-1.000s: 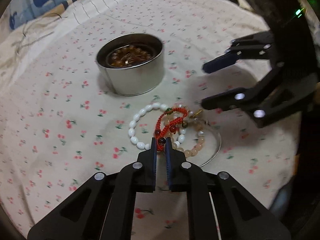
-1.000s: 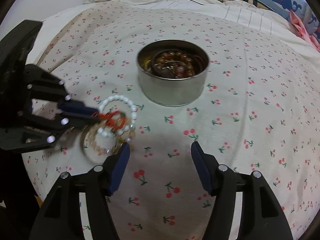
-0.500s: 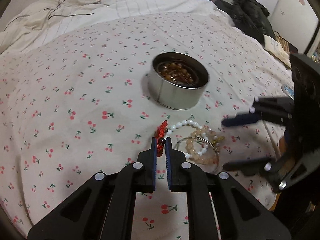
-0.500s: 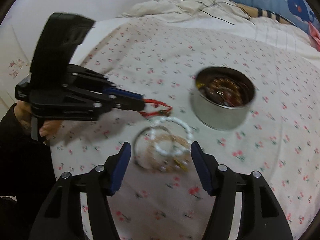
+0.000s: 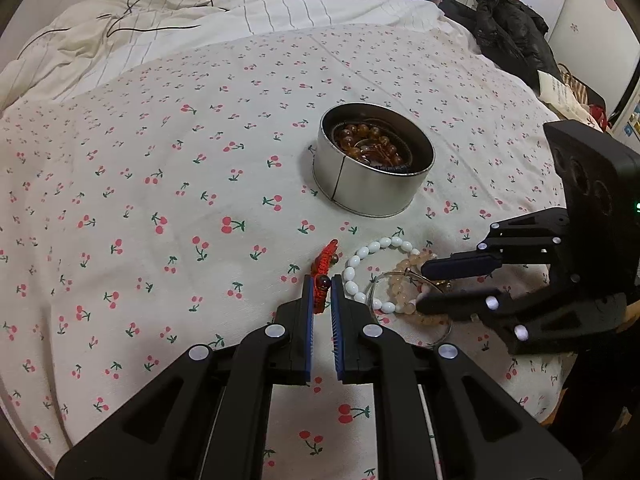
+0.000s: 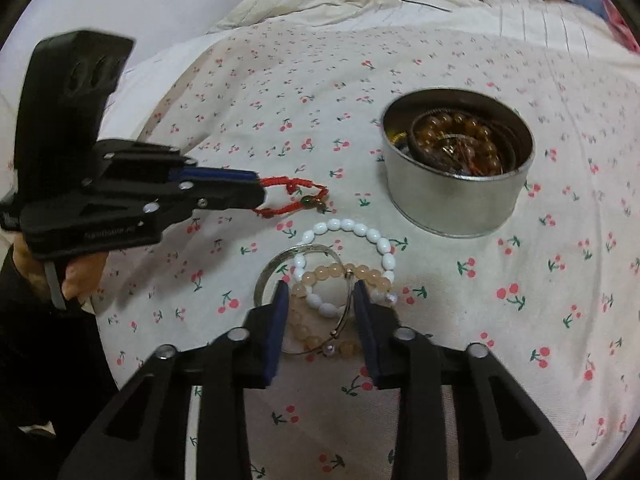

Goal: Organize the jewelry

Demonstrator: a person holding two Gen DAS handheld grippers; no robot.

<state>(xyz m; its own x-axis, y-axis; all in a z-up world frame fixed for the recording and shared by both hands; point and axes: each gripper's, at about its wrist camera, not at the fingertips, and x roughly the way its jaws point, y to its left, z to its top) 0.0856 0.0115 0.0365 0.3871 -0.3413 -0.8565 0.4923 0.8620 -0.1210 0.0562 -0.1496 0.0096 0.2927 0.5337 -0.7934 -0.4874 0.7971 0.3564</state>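
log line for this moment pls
left hand-held gripper: shut on red cord bracelet | right hand-held gripper: open over bracelet pile | tin: holds amber beads

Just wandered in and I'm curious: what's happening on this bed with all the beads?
A person is sorting jewelry with two hand-held tongs. The left tongs are shut on a red cord bracelet, held clear of the cherry-print sheet. The right tongs are open over the pile left there: a white bead bracelet, a peach bead bracelet and a silver bangle. The round metal tin nearby already holds amber beads.
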